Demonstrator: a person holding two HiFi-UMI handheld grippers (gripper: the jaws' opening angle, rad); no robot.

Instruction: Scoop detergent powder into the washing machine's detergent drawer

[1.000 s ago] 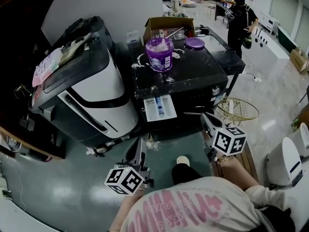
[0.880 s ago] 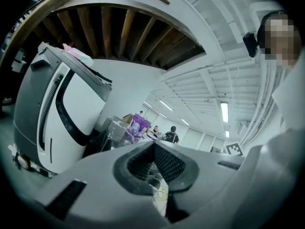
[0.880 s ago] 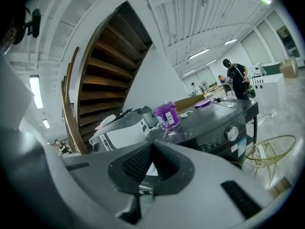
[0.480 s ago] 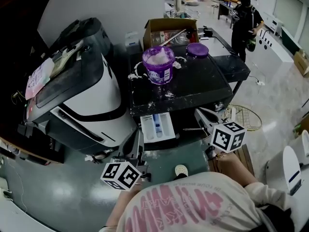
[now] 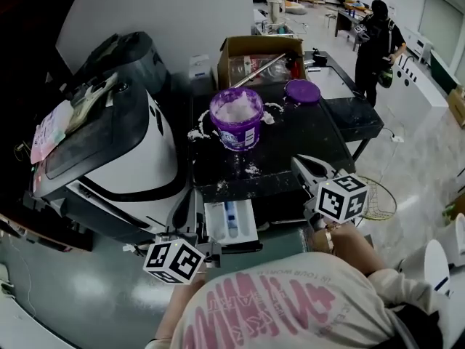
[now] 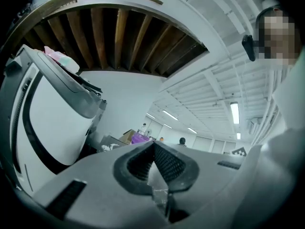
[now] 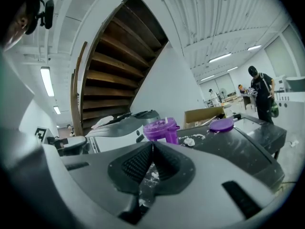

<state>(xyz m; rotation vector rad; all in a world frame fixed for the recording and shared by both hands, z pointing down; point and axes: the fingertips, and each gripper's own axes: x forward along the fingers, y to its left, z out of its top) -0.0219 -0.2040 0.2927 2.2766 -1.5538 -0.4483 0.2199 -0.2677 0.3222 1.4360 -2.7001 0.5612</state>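
Note:
A purple tub full of white detergent powder stands open on the black washing machine's top; it also shows in the right gripper view. Its purple lid lies behind it to the right. The detergent drawer is pulled out at the machine's front. My left gripper is just left of the drawer, shut and empty. At the machine's front right edge my right gripper is shut on nothing, with powder specks on its pads.
A white and black appliance stands close on the left. A cardboard box sits behind the tub. Spilled powder dots the machine top. A gold wire basket is on the floor at right. A person stands far back.
Both grippers have moved forward toward the washing machine, and the whole view has come closer. The left one is now beside the drawer, the right one at the machine's top edge.

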